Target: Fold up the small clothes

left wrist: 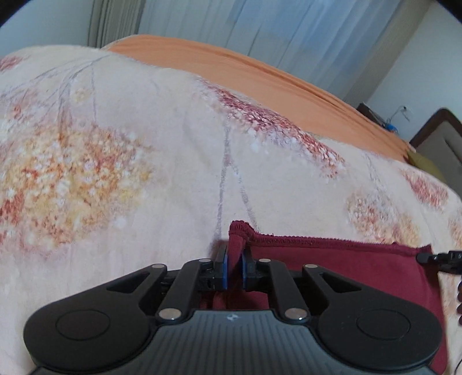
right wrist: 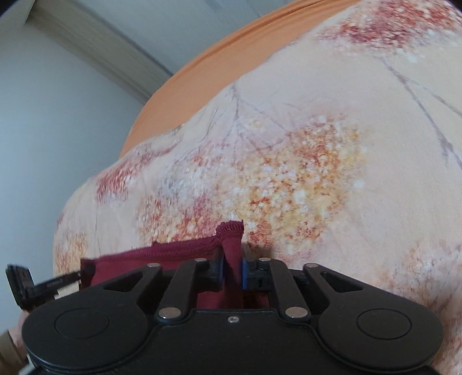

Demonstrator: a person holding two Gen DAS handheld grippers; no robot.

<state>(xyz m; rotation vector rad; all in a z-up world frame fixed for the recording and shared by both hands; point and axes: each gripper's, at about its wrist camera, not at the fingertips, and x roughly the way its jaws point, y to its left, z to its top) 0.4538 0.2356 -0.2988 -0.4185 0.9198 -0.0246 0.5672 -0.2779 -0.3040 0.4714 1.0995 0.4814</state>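
Observation:
A dark red garment point(left wrist: 346, 259) lies on a floral blanket point(left wrist: 144, 144). My left gripper point(left wrist: 235, 259) is shut on the garment's left corner, whose stitched hem sticks up between the blue pads. My right gripper point(right wrist: 232, 265) is shut on the opposite corner of the same garment point(right wrist: 161, 259). The hem runs stretched between the two grippers. The tip of the right gripper shows at the right edge of the left wrist view point(left wrist: 441, 258). The left gripper's tip shows at the left of the right wrist view point(right wrist: 43, 284).
The floral blanket point(right wrist: 317, 173) covers a bed with an orange sheet point(left wrist: 260, 75) beyond it. Curtains point(left wrist: 260, 26) and a pale wall stand behind. A dark headboard point(left wrist: 439, 138) and a bedside stand are at the far right.

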